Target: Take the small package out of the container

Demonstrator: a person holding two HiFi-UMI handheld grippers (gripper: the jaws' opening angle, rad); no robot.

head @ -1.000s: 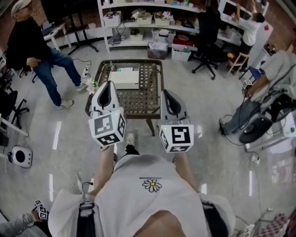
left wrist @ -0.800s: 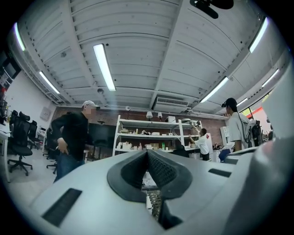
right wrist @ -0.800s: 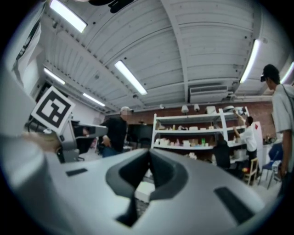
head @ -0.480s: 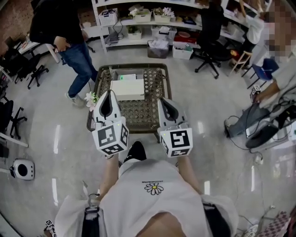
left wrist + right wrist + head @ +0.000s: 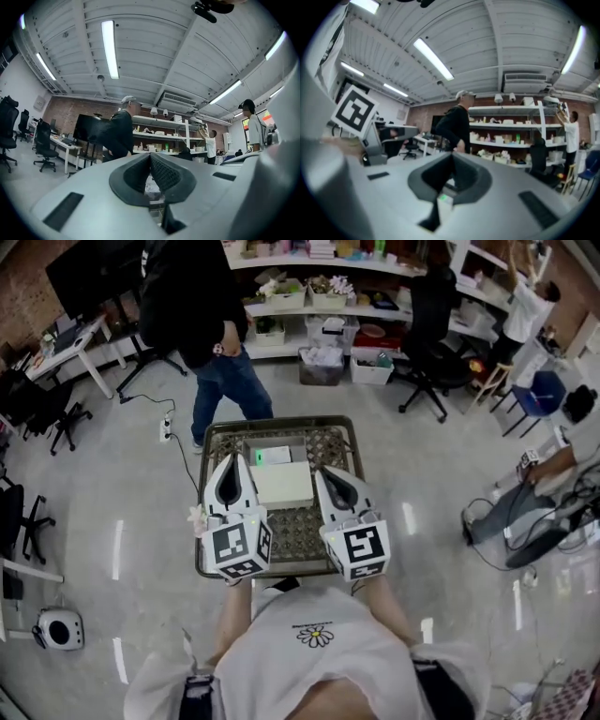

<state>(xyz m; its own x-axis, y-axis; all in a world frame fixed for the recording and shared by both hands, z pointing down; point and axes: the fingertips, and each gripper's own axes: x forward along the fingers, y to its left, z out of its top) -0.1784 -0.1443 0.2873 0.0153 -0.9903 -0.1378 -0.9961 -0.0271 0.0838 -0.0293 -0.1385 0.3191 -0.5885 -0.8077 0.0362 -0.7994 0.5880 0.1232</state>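
A dark-framed wicker basket table [image 5: 277, 422] stands right in front of me. Inside it lies a flat white box [image 5: 283, 485], and behind that a smaller white package [image 5: 273, 456] with a green mark. My left gripper [image 5: 232, 458] hangs over the basket's left half, its tip beside the white box, jaws shut with nothing in them. My right gripper [image 5: 322, 472] hangs over the right half, also shut and holding nothing. In the left gripper view [image 5: 150, 157] and the right gripper view [image 5: 451, 157] the dark pads meet and point level across the room.
A person in a dark top and jeans [image 5: 212, 343] stands just beyond the basket's far rim. White shelves [image 5: 319, 296] and a black office chair [image 5: 431, 329] lie behind. A white flower [image 5: 196, 517] sticks out at the basket's left edge. A power strip [image 5: 166, 430] lies on the floor.
I have walked up to the basket table, so both grippers now hang over it instead of short of it. The person in jeans has walked from the left to behind the table.
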